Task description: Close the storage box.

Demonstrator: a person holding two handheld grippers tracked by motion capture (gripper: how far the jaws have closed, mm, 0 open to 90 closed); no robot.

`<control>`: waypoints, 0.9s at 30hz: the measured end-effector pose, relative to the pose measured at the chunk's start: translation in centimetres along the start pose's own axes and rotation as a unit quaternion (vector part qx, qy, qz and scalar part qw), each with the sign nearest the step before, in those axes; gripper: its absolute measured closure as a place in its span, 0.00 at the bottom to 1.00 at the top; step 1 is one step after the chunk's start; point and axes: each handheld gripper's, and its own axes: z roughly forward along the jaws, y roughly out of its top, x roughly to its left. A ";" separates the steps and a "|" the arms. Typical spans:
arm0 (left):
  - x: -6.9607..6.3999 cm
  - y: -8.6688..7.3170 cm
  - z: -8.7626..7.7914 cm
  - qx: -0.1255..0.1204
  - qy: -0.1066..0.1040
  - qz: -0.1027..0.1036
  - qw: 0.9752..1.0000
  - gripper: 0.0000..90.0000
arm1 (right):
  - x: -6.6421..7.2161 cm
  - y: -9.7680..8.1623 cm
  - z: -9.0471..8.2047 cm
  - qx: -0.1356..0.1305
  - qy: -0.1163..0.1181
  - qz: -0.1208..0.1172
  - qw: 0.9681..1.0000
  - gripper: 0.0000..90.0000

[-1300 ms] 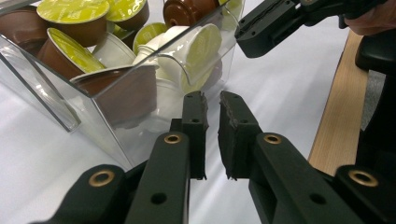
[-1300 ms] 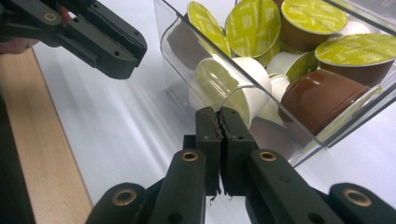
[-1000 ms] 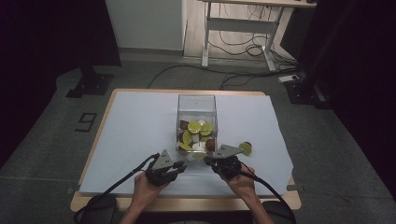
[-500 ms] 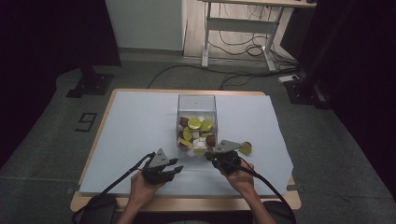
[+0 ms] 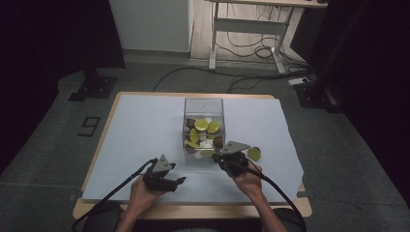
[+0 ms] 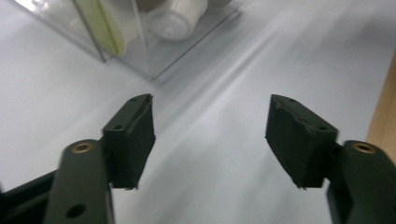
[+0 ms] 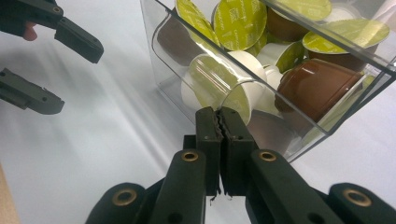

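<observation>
Pale blue sheet (image 5: 145, 125) covers my wooden table (image 5: 193, 211); grey floor (image 5: 338, 145) around. My left gripper (image 6: 210, 135) gapes empty; my right gripper (image 7: 218, 122), pressed closed on nothing, nears the clear box (image 5: 203, 107).

Black tongs (image 7: 219, 116); brass-coloured rivets; grey triangular plates; black cables

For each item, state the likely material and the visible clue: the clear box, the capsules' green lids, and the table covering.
Clear box: probably rigid acrylic or similar plastic; see-through walls, glossy edge highlights.
Green lids: likely foil or thin film; flat, slightly shiny, printed.
Table covering: pale matte sheet, perhaps paper or vinyl; it overhangs the wooden tabletop.
</observation>
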 end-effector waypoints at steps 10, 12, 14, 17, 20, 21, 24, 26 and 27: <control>1.5 -0.8 -0.3 0.014 0.022 -0.024 0.999 0.16 | -0.7 0.4 0.6 0.000 -0.003 0.010 1.000 0.96; 1.8 -0.9 -0.4 0.016 0.028 -0.026 0.999 0.15 | -0.9 0.5 0.8 -0.001 -0.006 0.011 1.000 0.96; 1.9 -1.0 -0.5 0.019 0.038 -0.025 0.999 0.15 | -1.1 0.6 1.0 -0.001 -0.006 0.013 1.000 0.96; 2.1 -1.2 -0.5 0.020 0.044 -0.026 0.998 0.15 | -1.4 0.7 1.2 -0.002 -0.008 0.015 1.000 0.96; 2.2 -1.3 -0.5 0.020 0.043 -0.029 0.998 0.14 | -1.6 0.9 1.5 -0.003 -0.011 0.020 1.000 0.96; 2.2 -1.4 -0.5 0.021 0.044 -0.029 0.998 0.13 | -1.7 0.9 1.6 -0.003 -0.012 0.020 1.000 0.96; 2.3 -1.4 -0.5 0.019 0.043 -0.030 0.998 0.12 | -1.9 1.1 1.8 -0.004 -0.016 0.020 1.000 0.96; 2.3 -1.4 -0.5 0.018 0.042 -0.030 0.999 0.12 | -2.1 1.2 2.0 -0.004 -0.019 0.020 1.000 0.96; 2.3 -1.4 -0.5 0.018 0.041 -0.030 0.999 0.12 | -2.2 1.3 2.1 -0.004 -0.020 0.019 1.000 0.96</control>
